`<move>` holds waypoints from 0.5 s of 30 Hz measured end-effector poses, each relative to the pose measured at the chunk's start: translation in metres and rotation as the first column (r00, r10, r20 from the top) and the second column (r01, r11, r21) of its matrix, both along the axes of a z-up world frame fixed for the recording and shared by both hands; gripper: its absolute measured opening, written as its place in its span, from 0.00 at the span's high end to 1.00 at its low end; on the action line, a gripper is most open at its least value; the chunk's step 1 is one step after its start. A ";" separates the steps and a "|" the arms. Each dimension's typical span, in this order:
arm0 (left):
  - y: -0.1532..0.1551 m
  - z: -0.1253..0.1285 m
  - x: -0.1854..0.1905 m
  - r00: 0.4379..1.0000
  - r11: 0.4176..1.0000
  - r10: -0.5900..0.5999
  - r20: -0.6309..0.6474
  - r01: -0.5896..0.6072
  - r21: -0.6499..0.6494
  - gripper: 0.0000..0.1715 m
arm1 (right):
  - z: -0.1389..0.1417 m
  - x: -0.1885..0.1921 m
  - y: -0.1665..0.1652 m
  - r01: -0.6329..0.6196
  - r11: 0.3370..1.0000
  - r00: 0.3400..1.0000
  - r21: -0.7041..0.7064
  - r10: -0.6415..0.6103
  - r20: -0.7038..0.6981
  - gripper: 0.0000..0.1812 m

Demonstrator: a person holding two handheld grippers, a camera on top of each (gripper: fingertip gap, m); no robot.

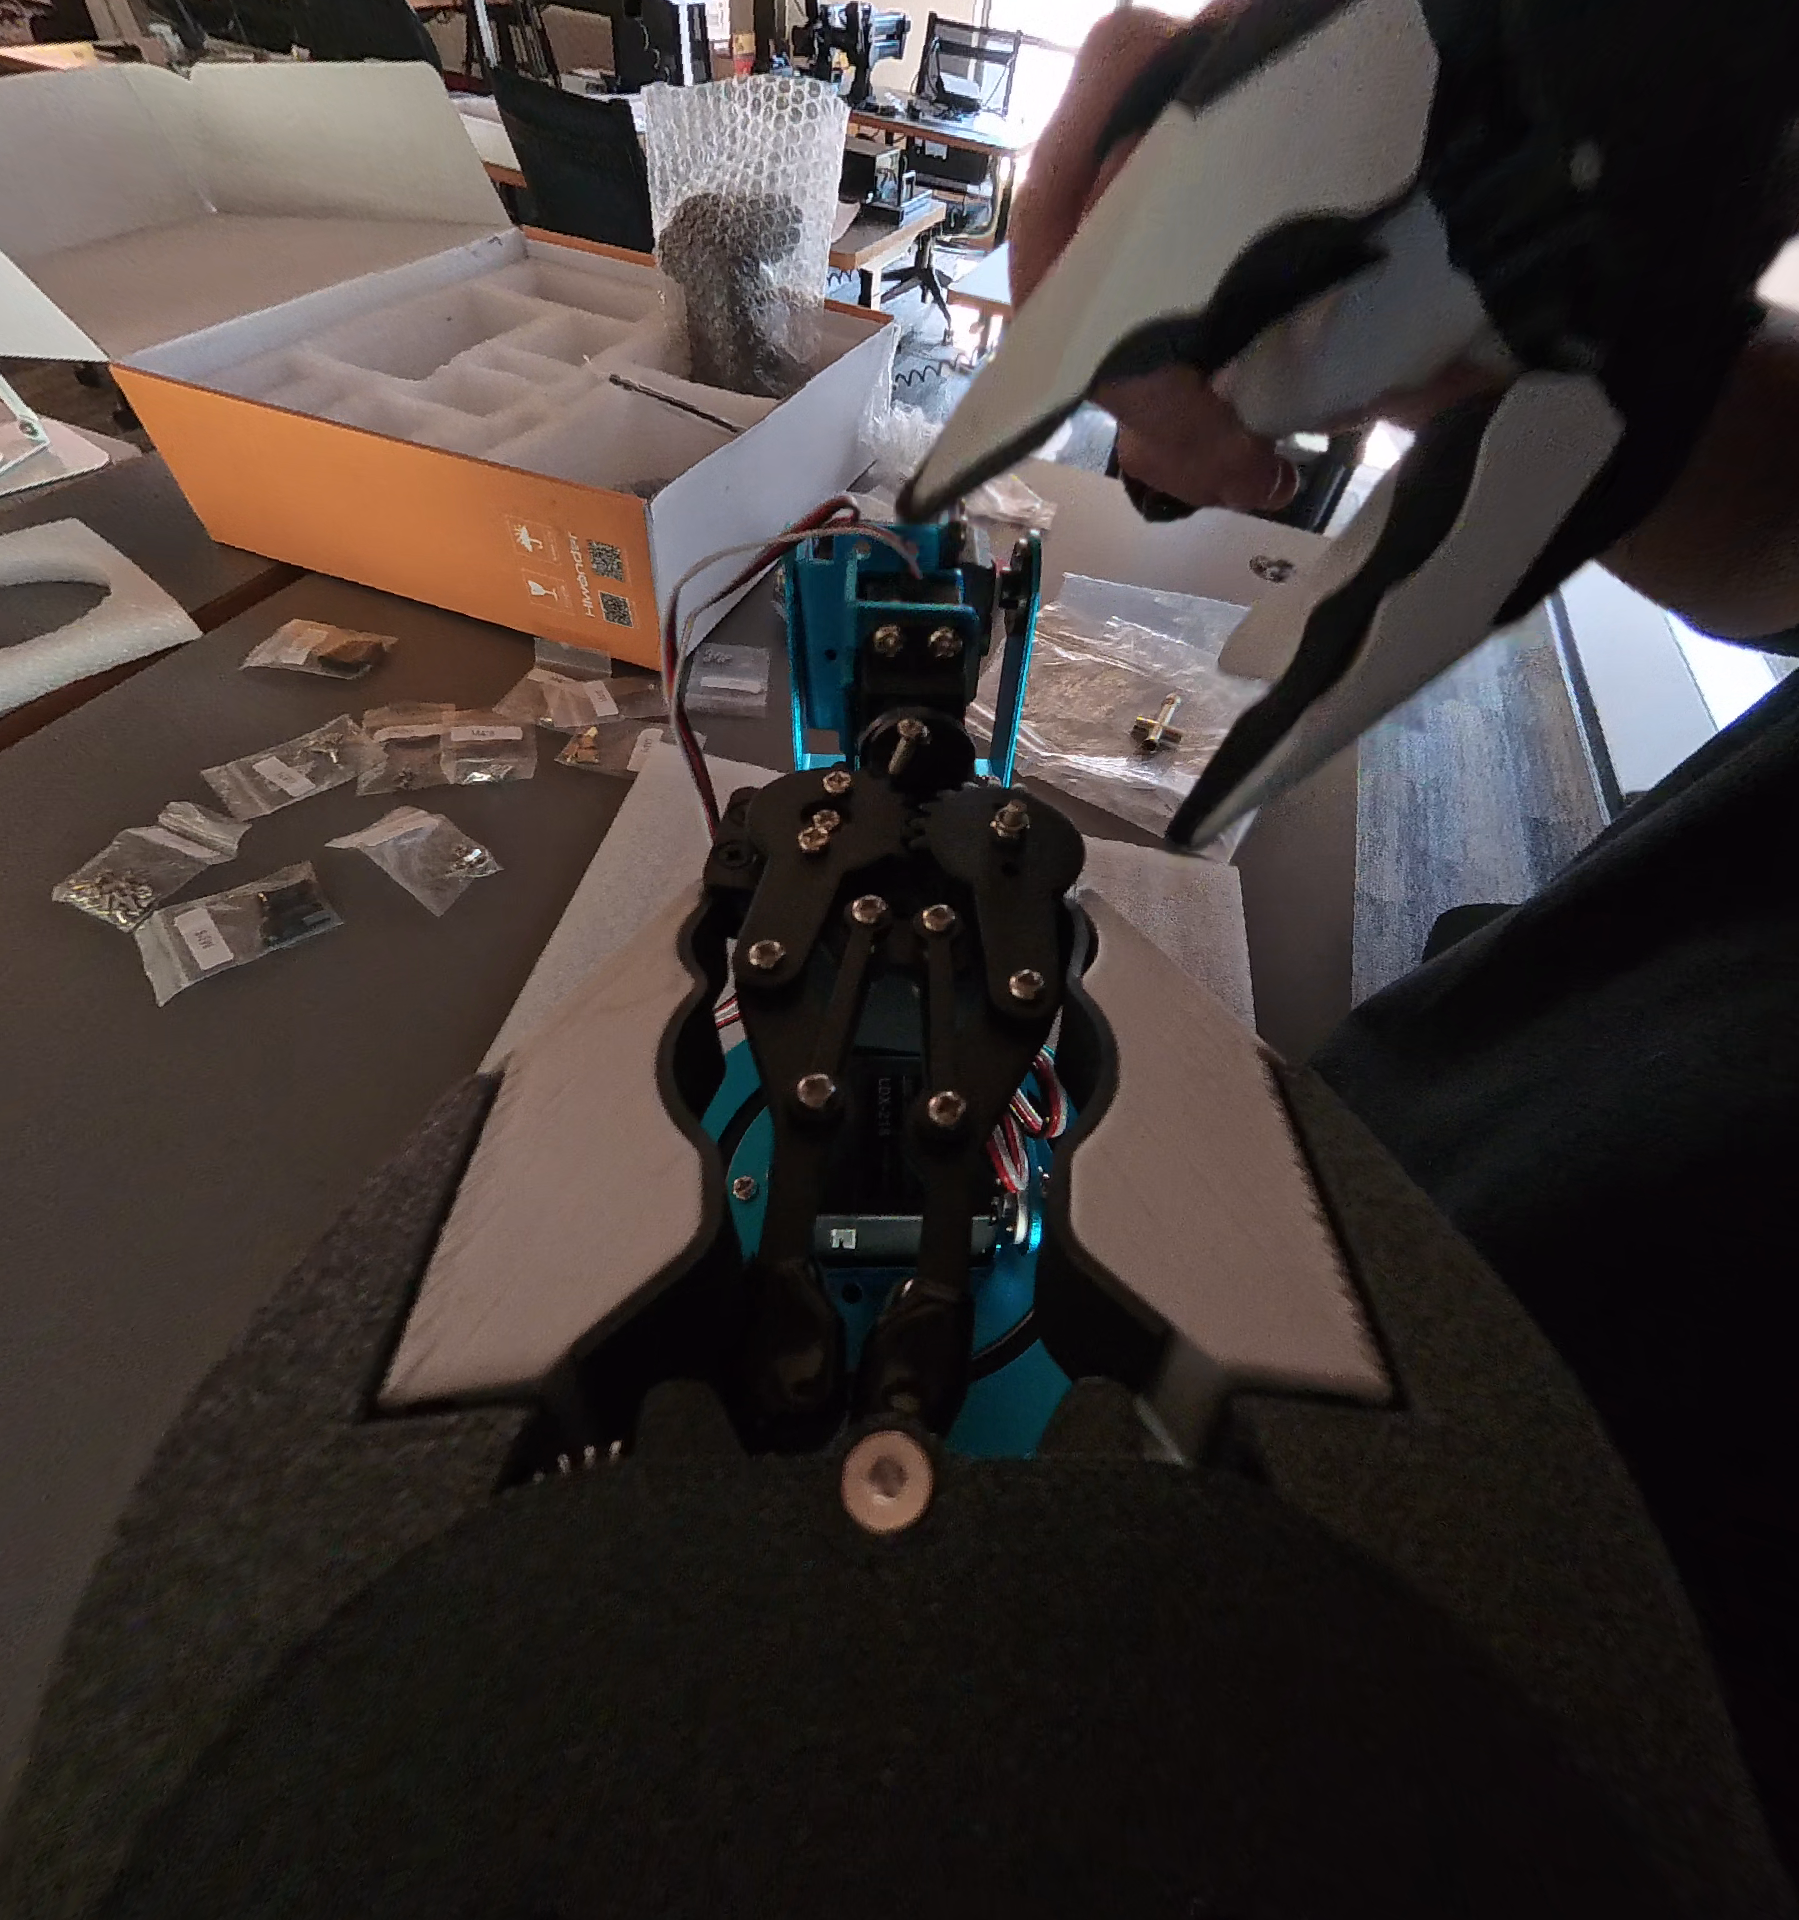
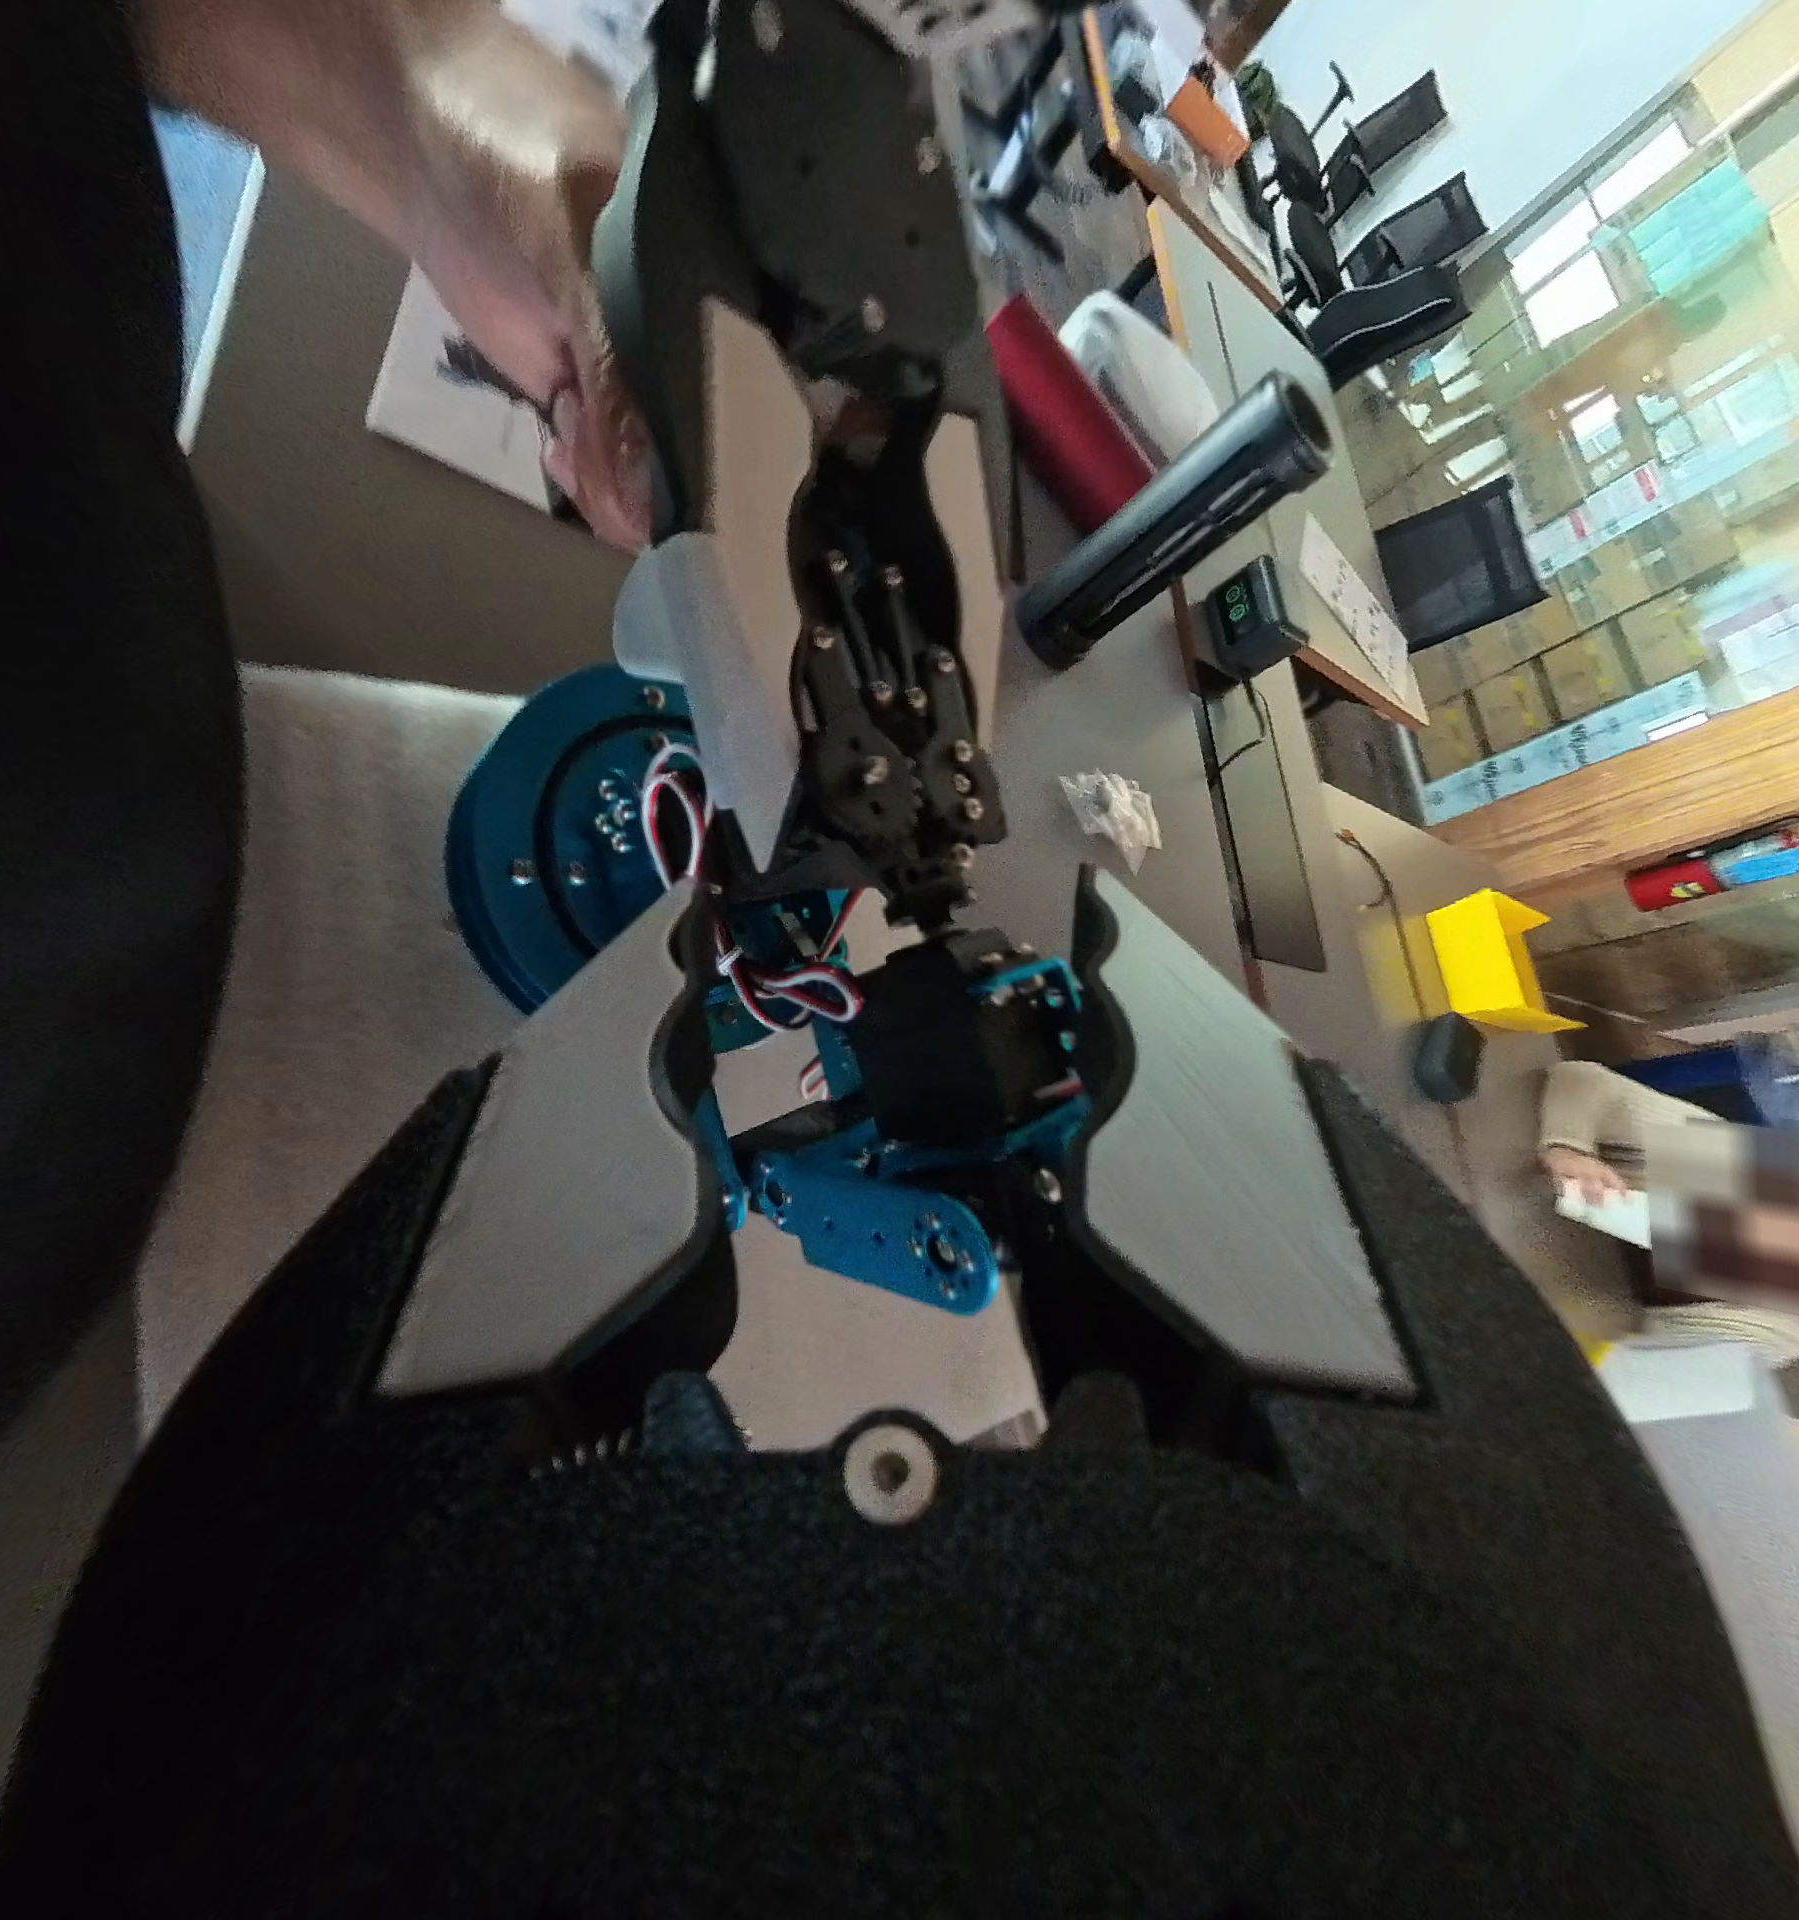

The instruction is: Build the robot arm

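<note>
my left gripper [image 1: 879, 1039] clamped on black claw [image 1: 890, 997] of small blue arm [image 1: 874, 623] | its long axis runs straight ahead | my right gripper [image 2: 884, 935] spread wide around its far servo end [image 2: 936, 1049]

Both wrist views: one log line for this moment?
left gripper: shut on black claw | right gripper: open, over blue arm joint | orange box behind

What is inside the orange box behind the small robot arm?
The orange box holds white foam with empty slots, a thin metal rod, and a dark part wrapped in bubble wrap standing at its far end. The wrap blurs what the part is.
</note>
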State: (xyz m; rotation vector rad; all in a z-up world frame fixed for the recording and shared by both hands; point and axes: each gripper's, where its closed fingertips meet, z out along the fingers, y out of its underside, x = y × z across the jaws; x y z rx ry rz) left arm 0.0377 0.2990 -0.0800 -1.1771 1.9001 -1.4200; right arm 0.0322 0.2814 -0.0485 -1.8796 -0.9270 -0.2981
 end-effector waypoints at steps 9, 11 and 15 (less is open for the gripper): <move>-0.001 0.000 -0.003 0.999 0.999 -0.049 0.006 0.049 0.003 0.64 | 0.004 0.071 -0.017 -0.084 0.979 0.742 -0.186 -0.063 -0.668 0.56; -0.001 0.000 -0.001 0.999 0.999 -0.048 -0.002 0.048 0.002 0.64 | -0.011 0.063 -0.007 -0.119 0.974 0.734 -0.194 -0.045 -0.677 0.57; 0.001 0.000 0.001 0.999 0.999 -0.034 -0.013 0.034 -0.004 0.64 | -0.028 0.056 0.004 -0.125 0.963 0.768 -0.239 -0.059 -0.638 0.60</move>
